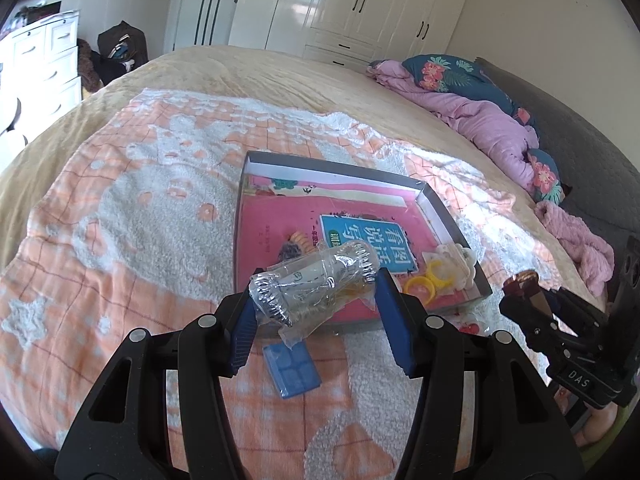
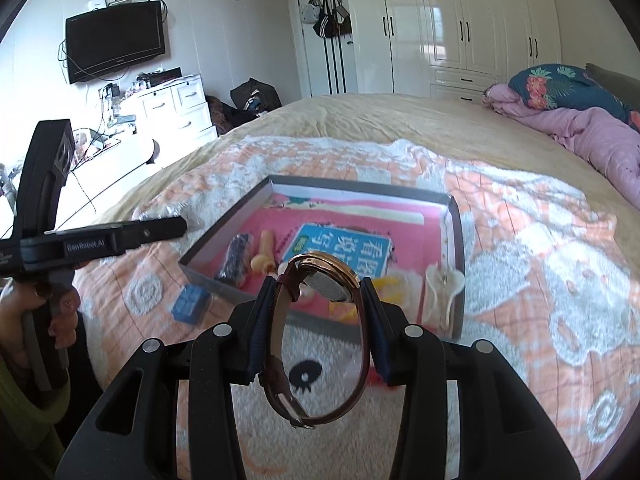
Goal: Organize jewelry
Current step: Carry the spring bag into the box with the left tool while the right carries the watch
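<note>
Your right hand-held gripper (image 2: 320, 284) pinched the wristwatch (image 2: 320, 336) by its soft strap, ahead of the tray (image 2: 456, 240); glass fragile. Left hand-held gripper (image 1: 316, 300) clamped a light, slippery plastic-wrapped bundle (image 1: 316, 284).

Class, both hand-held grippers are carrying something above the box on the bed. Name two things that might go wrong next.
1. The clear plastic packet sits crumpled between the left hand-held gripper pads; the slick film may slip out.
2. The right hand-held gripper pinches the watch by its looped strap only, so it may swing or drop outside the box, onto the soft towel.
</note>
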Demonstrator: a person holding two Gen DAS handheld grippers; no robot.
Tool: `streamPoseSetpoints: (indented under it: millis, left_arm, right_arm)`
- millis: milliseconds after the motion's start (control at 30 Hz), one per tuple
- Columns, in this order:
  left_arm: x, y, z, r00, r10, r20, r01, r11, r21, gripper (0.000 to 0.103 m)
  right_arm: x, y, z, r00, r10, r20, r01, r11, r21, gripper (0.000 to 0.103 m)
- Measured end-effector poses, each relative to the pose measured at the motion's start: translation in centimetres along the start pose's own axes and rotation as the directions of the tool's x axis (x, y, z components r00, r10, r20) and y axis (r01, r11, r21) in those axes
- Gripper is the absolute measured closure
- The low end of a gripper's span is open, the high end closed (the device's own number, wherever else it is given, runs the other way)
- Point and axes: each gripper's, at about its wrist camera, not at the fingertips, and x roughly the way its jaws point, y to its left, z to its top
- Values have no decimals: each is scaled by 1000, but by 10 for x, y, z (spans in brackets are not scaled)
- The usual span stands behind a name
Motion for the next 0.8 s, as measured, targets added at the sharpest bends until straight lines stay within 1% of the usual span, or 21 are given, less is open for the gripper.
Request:
streamPoseSetpoints:
  millis: [200,400,533,800]
  left_arm:
    - [14,-7,3,1000,-13,-27,14,1000,23,56]
    - [28,-17,9,999,-19,-51,23,997,68,56]
    - [38,-24,15,998,-21,-65,27,994,106,56]
    - [63,-30,23,994,-30,-103,45,988,146,56]
  right_arm:
    - [6,-1,11,1000,-6,12,6,1000,-8,63]
    - [13,-5,21,1000,-24,16,24,1000,-15,63]
    - [21,-12,26,999,-42,14,42,999,-8,63]
    - [37,-23,32,998,-61,-1,61,998,-2,63]
